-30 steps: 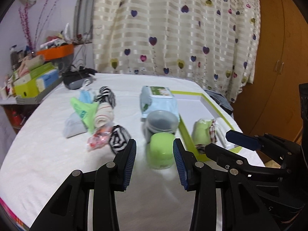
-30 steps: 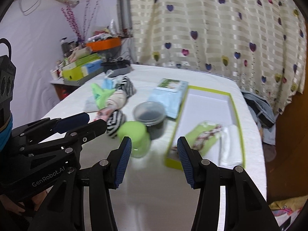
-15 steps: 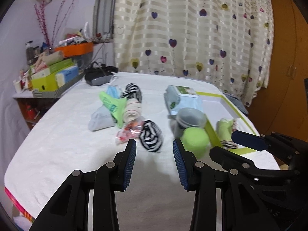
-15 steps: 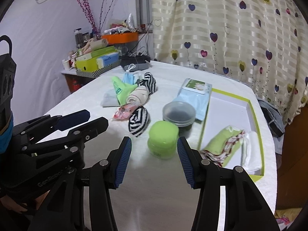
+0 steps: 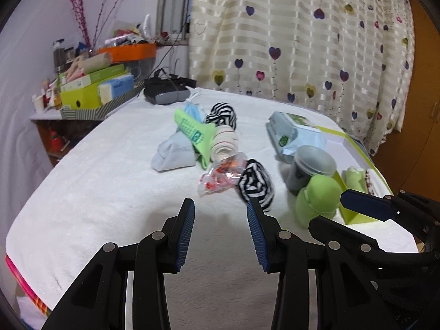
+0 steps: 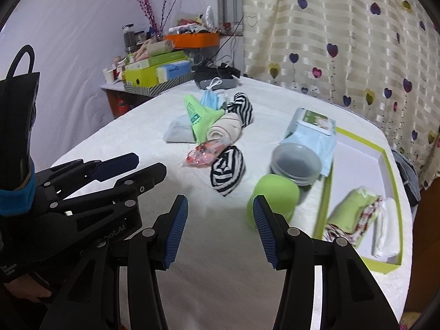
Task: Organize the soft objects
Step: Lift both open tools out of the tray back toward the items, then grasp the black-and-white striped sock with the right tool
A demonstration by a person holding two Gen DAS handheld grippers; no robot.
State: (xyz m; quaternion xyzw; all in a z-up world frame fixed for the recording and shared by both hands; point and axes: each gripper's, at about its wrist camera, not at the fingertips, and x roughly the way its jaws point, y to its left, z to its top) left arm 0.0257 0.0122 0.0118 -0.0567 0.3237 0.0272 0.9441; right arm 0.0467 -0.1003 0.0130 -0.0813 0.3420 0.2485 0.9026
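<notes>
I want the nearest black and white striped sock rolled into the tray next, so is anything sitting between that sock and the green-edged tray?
Yes. The green jar and the clear-lidded dark tub stand on the white cloth between the striped sock and the tray's near wall. The sock would have to be lifted over or carried around them.

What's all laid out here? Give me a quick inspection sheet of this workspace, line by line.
Surface: table under white towelling.
Job's things: rolled socks, including a striped sock; green-edged tray holding folded cloths.
Clutter: green jar, grey tub, wipes pack, face mask.
Grippers: left hand-held gripper and right hand-held gripper open, empty.
Cables: wires behind a dark device.
Surroundings: heart-print curtain, crowded shelf.
</notes>
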